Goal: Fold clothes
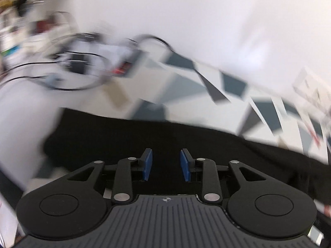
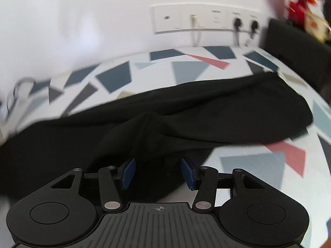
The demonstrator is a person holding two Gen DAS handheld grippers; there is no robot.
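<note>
A black garment (image 2: 186, 115) lies spread in a long band across the patterned tablecloth (image 2: 258, 161), with a raised fold near its middle. My right gripper (image 2: 158, 170) hovers over its near edge, open, with nothing between the blue pads (image 2: 128, 170). In the left wrist view the same black garment (image 1: 144, 140) fills the lower middle. My left gripper (image 1: 166, 164) stands over it, open, and its blue pads (image 1: 148, 163) hold nothing. Both views are blurred by motion.
A white wall with a socket strip (image 2: 204, 19) and plugged cables rises behind the table. Cables and small devices (image 1: 82, 66) clutter the far left. A dark block (image 2: 293, 47) and red-orange items (image 2: 300, 4) stand at the far right.
</note>
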